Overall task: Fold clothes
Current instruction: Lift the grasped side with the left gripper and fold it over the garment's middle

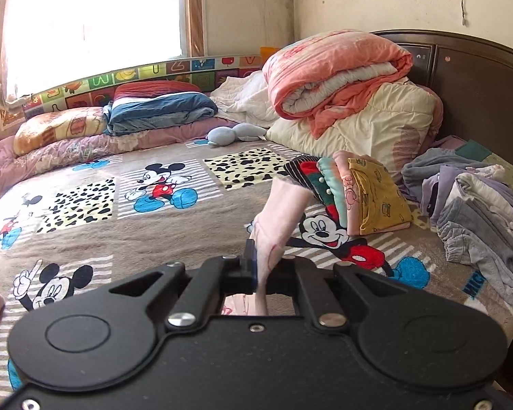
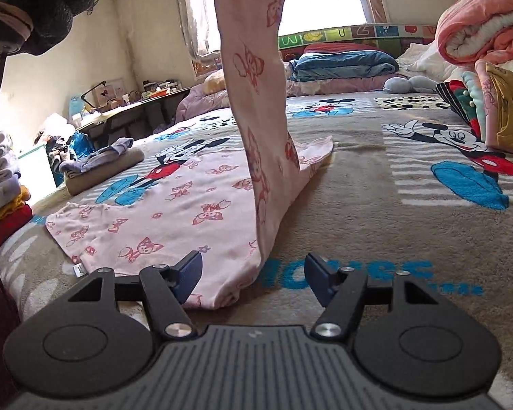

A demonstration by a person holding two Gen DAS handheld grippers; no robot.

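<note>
A pink garment with a red butterfly print (image 2: 174, 205) lies partly spread on the Mickey Mouse bedspread (image 2: 359, 205). One part of it rises as a long strip (image 2: 253, 78) to the top of the right wrist view. My left gripper (image 1: 261, 266) is shut on that pink cloth (image 1: 277, 218) and holds it up above the bed. My right gripper (image 2: 253, 273) is open and empty, low over the bed, with the garment's near folded corner between its fingers.
A stack of folded clothes (image 1: 355, 194) leans at the right of the bed, next to a grey and lilac pile (image 1: 478, 212). Folded quilts (image 1: 338, 71) and pillows line the headboard side. More folded clothes (image 2: 99, 167) lie at the bed's left edge by a cluttered low table (image 2: 130, 102).
</note>
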